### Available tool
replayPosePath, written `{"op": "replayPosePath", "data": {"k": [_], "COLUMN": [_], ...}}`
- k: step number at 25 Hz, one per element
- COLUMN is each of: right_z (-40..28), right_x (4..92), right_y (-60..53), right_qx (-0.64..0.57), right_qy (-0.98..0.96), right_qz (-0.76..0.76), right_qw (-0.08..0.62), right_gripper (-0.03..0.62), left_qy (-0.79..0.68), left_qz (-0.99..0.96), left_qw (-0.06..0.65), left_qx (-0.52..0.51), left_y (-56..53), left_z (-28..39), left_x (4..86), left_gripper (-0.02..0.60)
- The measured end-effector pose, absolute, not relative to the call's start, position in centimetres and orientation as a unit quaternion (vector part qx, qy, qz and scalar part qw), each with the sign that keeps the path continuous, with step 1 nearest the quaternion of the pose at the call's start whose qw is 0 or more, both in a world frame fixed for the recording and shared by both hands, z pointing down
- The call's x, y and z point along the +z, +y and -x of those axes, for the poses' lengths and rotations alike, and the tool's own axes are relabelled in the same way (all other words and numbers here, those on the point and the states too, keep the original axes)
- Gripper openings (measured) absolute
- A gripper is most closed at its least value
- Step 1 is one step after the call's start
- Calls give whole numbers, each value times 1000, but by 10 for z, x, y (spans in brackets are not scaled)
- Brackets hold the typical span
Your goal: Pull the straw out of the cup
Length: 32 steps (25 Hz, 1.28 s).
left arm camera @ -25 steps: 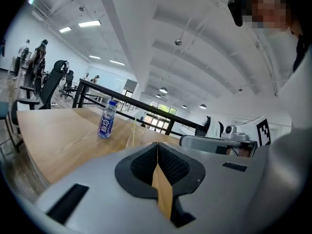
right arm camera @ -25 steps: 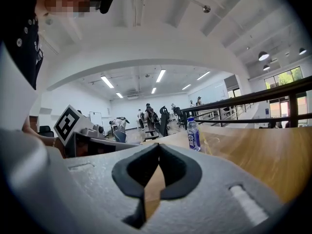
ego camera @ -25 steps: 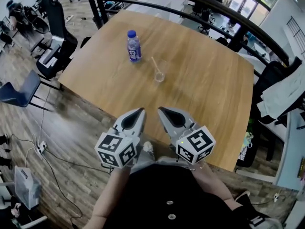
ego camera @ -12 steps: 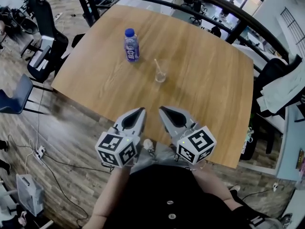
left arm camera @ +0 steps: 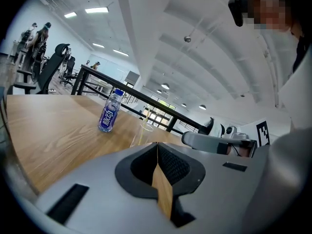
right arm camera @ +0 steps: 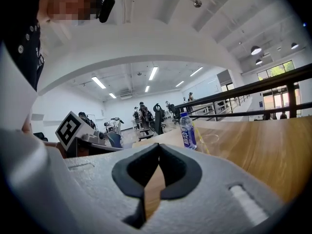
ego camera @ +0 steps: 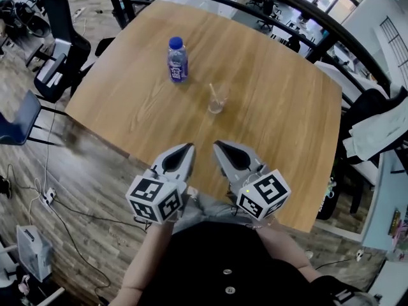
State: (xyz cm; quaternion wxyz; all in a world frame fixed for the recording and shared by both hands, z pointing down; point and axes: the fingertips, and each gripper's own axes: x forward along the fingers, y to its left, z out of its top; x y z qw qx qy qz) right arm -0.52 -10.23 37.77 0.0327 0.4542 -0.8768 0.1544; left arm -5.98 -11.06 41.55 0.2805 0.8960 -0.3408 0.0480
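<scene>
Wooden worktop (ego camera: 274,107), office behind. Cup (ego camera: 217,101) with leaning straw (ego camera: 213,91) mid-worktop, well apart from left claw (ego camera: 189,147) and right claw (ego camera: 215,145), both closed, empty. Best: open 1 early, steady cup, pull along straw's lean

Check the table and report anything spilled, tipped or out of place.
Nothing stands out. The bottle stands upright with its cap on, the clear cup is upright beside it with the straw leaning inside, and the wooden table shows no spill.
</scene>
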Motion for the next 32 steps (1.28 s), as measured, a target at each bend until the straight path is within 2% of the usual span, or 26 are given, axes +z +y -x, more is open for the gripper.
{"op": "replayPosePath", "data": {"k": [15, 32], "right_z": [-29, -31], "right_x": [375, 353], "right_y": [-139, -207], "right_qx": [134, 69], "right_qy": [-871, -888], "right_qz": [-467, -438], "right_qw": [75, 120], "right_gripper": [-2, 0], "left_qy": [-324, -323], "left_qz": [-894, -901], "left_qw": [306, 288], "left_qx": [46, 26], "left_y": [-126, -169], "left_z": [40, 29], "left_x": [430, 420], "left_gripper": [18, 18]}}
